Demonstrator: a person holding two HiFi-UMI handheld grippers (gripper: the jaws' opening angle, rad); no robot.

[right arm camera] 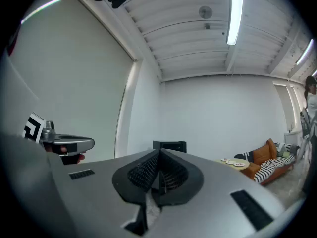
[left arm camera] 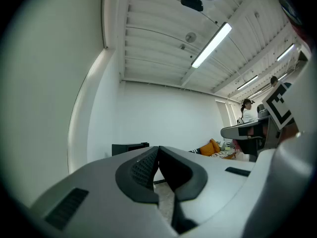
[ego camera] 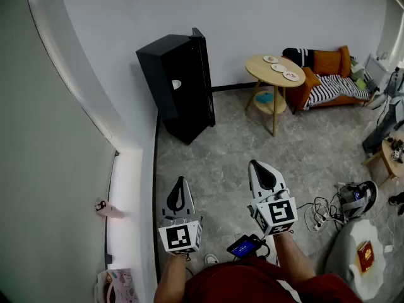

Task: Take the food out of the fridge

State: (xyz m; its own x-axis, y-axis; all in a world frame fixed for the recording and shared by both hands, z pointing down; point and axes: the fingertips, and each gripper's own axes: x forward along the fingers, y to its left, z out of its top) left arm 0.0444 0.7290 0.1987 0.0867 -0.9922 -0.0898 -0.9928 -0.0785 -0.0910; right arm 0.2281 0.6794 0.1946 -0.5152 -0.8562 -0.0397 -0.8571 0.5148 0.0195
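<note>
The left gripper (ego camera: 180,183) hangs low over the grey mottled floor (ego camera: 221,150), its ribbed black pads pressed together on nothing. Beyond it, well apart, the boxy matt-black fridge (ego camera: 177,84) stands against the white wall. The right gripper (ego camera: 254,166) is likewise closed and empty. A round wooden bench (ego camera: 276,68) carries three small plates (ego camera: 280,67). Only the gripper views show the ribbed white ceiling and its strip light (right arm camera: 237,14).
</note>
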